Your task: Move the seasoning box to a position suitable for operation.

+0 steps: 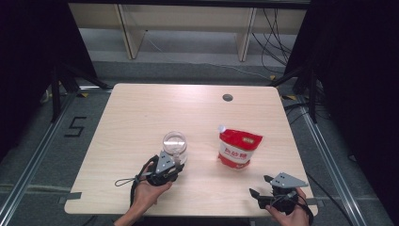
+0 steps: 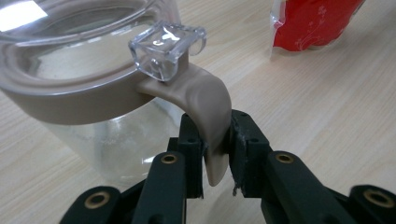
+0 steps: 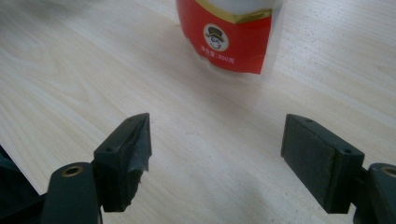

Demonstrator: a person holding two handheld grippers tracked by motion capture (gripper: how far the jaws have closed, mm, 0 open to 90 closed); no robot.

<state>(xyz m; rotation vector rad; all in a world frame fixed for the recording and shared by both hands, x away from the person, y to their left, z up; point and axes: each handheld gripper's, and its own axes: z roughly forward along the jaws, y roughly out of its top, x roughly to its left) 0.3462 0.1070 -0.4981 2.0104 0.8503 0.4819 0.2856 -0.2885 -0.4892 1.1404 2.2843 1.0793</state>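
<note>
Now, jar [image 2: 93,107]: we judge it rigid, slick, breakable; its tan handle [image 2: 210,116] gives purchase.
Left tool [image 2: 217,154]: clamped on that handle.
Right tool [image 3: 217,158]: spread wide, facing the pouch [image 3: 229,35].
Pouch: we reckon soft, crinkly.

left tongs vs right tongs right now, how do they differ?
The left tongs are shut on the tan handle of the clear jar; the right tongs are wide open with nothing between the jaws. The left tongs sit against the jar; the right tongs are apart from the red pouch, which stands ahead of them. Both are black, hand-held and low over the wooden table.
</note>
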